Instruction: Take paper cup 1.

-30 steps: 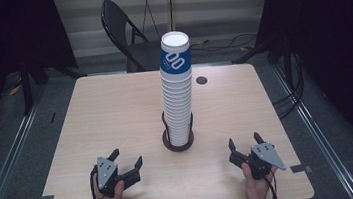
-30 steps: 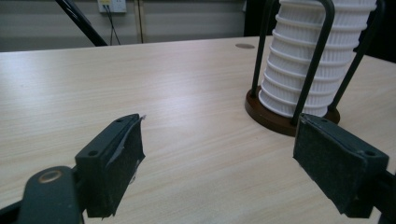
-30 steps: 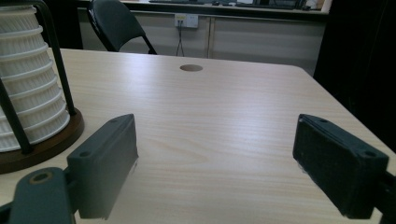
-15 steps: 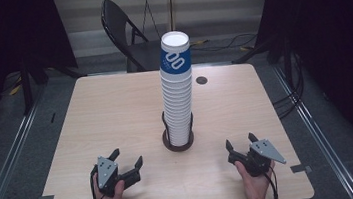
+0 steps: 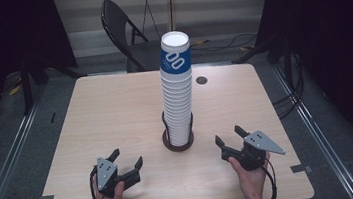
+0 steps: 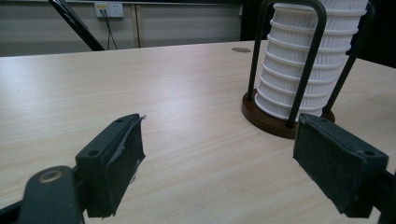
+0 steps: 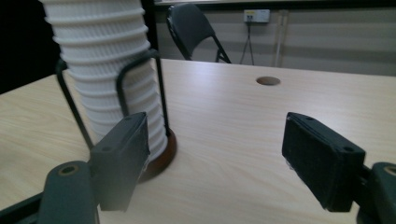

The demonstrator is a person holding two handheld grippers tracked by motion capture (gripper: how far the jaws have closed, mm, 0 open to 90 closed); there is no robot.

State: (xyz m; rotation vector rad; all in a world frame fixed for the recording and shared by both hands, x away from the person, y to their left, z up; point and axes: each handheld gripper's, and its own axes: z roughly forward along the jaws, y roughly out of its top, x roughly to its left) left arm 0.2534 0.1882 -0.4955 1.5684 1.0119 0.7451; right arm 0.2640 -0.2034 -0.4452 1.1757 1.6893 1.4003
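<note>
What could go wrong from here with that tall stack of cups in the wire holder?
1. The cup stack rises far above the wire holder, whose loops brace only the lowest cups. A sideways push up high could tip it over.
2. The cups look tightly nested, so pulling on the top cup might lift several together.

My table is pale wood grain. On it the round brown base of the cup holder sits near the middle, carrying the stack of white cups. Beyond that base, toward the far edge, is a small dark round spot, probably a cable hole.
</note>
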